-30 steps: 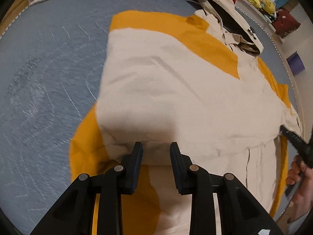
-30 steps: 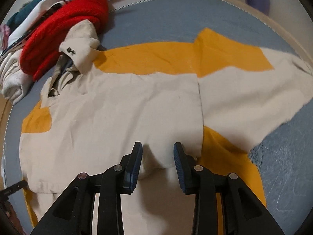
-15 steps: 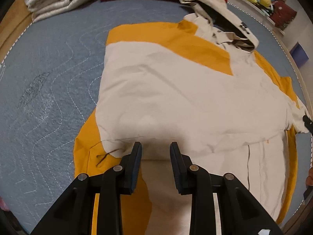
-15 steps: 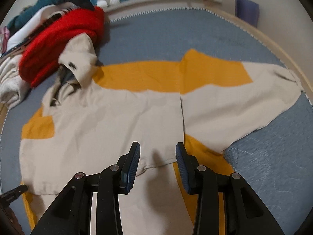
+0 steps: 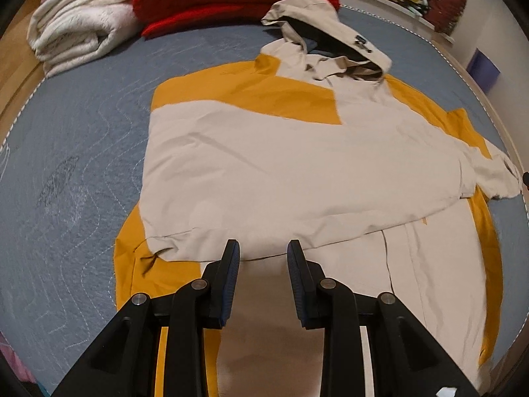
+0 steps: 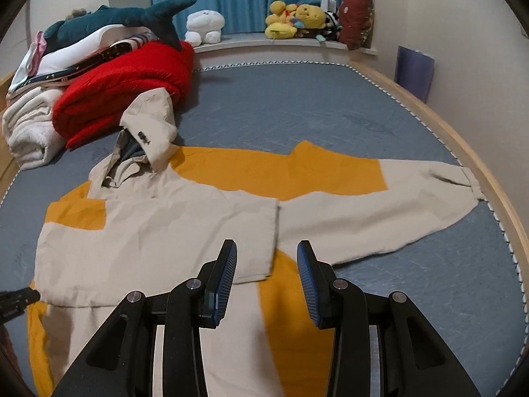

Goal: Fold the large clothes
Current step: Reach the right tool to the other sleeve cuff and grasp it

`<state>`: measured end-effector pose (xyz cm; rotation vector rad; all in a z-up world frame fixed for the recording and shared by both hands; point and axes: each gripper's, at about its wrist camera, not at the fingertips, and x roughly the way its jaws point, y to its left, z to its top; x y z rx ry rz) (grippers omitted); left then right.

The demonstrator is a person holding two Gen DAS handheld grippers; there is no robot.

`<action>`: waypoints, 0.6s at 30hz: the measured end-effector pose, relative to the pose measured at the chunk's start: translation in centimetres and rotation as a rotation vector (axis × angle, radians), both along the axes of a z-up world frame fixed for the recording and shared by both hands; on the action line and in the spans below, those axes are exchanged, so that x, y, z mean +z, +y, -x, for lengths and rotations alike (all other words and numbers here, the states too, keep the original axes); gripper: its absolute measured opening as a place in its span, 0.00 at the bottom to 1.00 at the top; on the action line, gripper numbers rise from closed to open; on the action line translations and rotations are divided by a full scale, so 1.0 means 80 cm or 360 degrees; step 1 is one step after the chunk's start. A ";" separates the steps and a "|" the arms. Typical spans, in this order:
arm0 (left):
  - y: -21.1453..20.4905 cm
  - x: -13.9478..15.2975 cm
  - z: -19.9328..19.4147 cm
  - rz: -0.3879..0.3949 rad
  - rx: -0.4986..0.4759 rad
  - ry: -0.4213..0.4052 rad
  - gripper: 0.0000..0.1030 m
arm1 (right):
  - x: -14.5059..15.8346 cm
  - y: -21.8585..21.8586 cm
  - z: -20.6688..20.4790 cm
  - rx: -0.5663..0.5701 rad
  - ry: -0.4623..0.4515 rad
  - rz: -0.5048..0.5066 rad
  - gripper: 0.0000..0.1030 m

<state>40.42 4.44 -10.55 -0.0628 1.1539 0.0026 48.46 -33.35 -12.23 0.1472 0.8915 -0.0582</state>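
Note:
A large beige and orange hooded jacket [image 5: 281, 165] lies spread on the grey-blue bed; it also shows in the right wrist view [image 6: 165, 225]. One sleeve is folded across the body. The other sleeve [image 6: 380, 205] stretches out to the right toward the bed edge. The hood [image 5: 324, 29] lies at the far end. My left gripper [image 5: 263, 251] is open and empty, above the folded sleeve's lower edge. My right gripper [image 6: 266, 254] is open and empty, above the folded sleeve's cuff end.
A red folded blanket [image 6: 132, 89] and a white fleece bundle [image 5: 76, 26] lie near the hood. A shark plush [image 6: 125, 16] tops the pile. Stuffed toys [image 6: 294, 16] sit on the sill. The bed's wooden rim [image 6: 463, 152] runs along the right.
Both grippers have lifted and pulled back from the jacket, showing more of the bed and room. The right gripper's jaws have opened wider. The jacket has not moved.

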 end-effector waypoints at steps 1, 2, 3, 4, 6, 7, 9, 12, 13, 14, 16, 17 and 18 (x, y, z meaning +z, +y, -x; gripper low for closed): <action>-0.005 0.000 0.000 -0.0006 -0.0013 -0.0006 0.27 | -0.002 -0.008 0.002 -0.0012 0.0003 -0.0014 0.38; -0.009 0.000 0.000 -0.0006 -0.0025 -0.0009 0.27 | -0.004 -0.017 0.004 -0.0025 0.0007 -0.0034 0.38; -0.011 0.000 0.000 -0.0007 -0.0031 -0.0009 0.27 | -0.007 -0.027 0.006 -0.0039 0.0013 -0.0050 0.38; -0.015 -0.001 0.001 -0.0008 -0.0041 -0.0010 0.27 | -0.010 -0.037 0.008 -0.0056 0.0017 -0.0059 0.38; -0.019 -0.002 0.002 -0.0008 -0.0057 -0.0010 0.27 | -0.014 -0.056 0.010 -0.0097 0.0022 -0.0060 0.38; -0.021 -0.002 0.002 -0.0012 -0.0065 -0.0012 0.27 | -0.017 -0.067 0.011 -0.0121 0.0024 -0.0049 0.38; -0.025 -0.002 0.002 -0.0021 -0.0075 -0.0015 0.27 | -0.023 -0.090 0.009 -0.0177 0.0033 -0.0018 0.38; -0.028 -0.003 0.002 -0.0014 -0.0086 -0.0018 0.27 | -0.036 -0.132 0.005 -0.0268 0.0072 -0.0033 0.38; -0.030 -0.003 0.001 -0.0012 -0.0091 -0.0019 0.27 | -0.041 -0.144 0.005 -0.0291 0.0088 -0.0043 0.38; -0.031 -0.003 0.001 -0.0013 -0.0098 -0.0022 0.27 | -0.047 -0.161 0.006 -0.0339 0.0108 -0.0059 0.38; -0.034 -0.003 0.001 -0.0016 -0.0105 -0.0027 0.27 | -0.057 -0.190 0.011 -0.0431 0.0138 -0.0089 0.38; -0.034 -0.003 0.000 -0.0014 -0.0106 -0.0027 0.27 | -0.060 -0.207 0.015 -0.0476 0.0150 -0.0108 0.38; -0.035 -0.003 0.000 -0.0011 -0.0106 -0.0027 0.27 | -0.062 -0.218 0.018 -0.0501 0.0153 -0.0111 0.38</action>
